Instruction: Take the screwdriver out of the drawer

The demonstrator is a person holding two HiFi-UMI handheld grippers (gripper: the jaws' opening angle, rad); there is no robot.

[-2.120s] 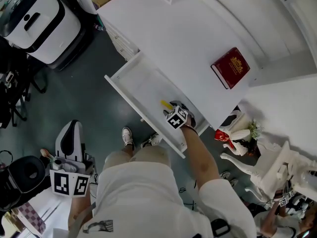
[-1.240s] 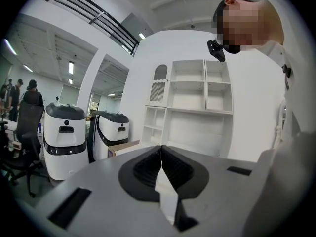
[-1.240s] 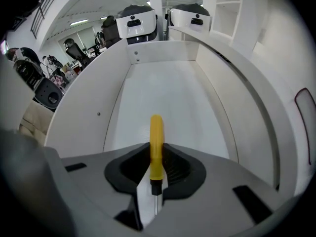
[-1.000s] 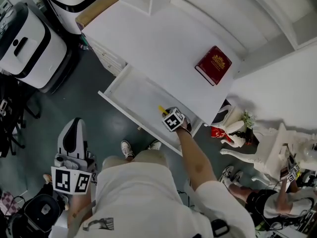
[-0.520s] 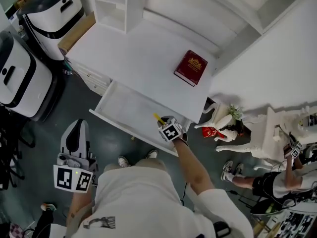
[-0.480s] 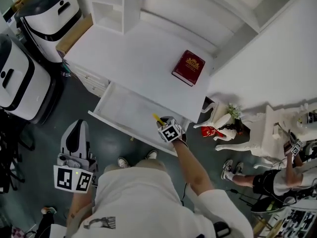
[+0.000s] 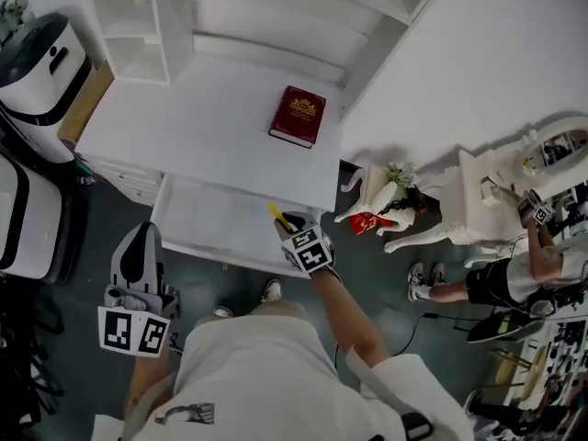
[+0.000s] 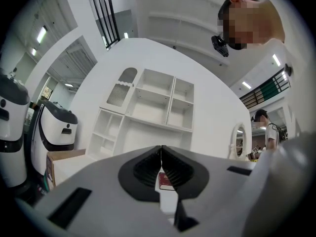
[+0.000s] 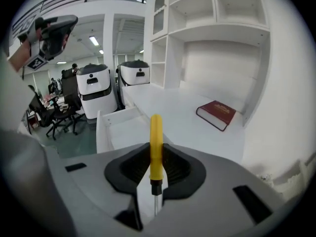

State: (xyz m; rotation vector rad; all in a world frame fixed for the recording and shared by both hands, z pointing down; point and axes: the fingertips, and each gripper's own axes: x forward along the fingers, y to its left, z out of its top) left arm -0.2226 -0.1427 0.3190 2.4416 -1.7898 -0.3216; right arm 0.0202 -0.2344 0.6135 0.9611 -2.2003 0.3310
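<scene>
Raised above the open drawer (image 7: 207,220) since the earlier frame, the yellow screwdriver (image 9: 156,137) sits pinched by its handle in the right gripper (image 7: 292,230), and could drop back in if that narrow grip loosens.

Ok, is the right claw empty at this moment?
No, the right claw is shut on the yellow handle of the screwdriver.

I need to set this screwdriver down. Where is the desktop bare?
The desktop is bare between the red book and the shelf unit, and in front of the book up to the drawer. Crowded: the floor right of it.
</scene>
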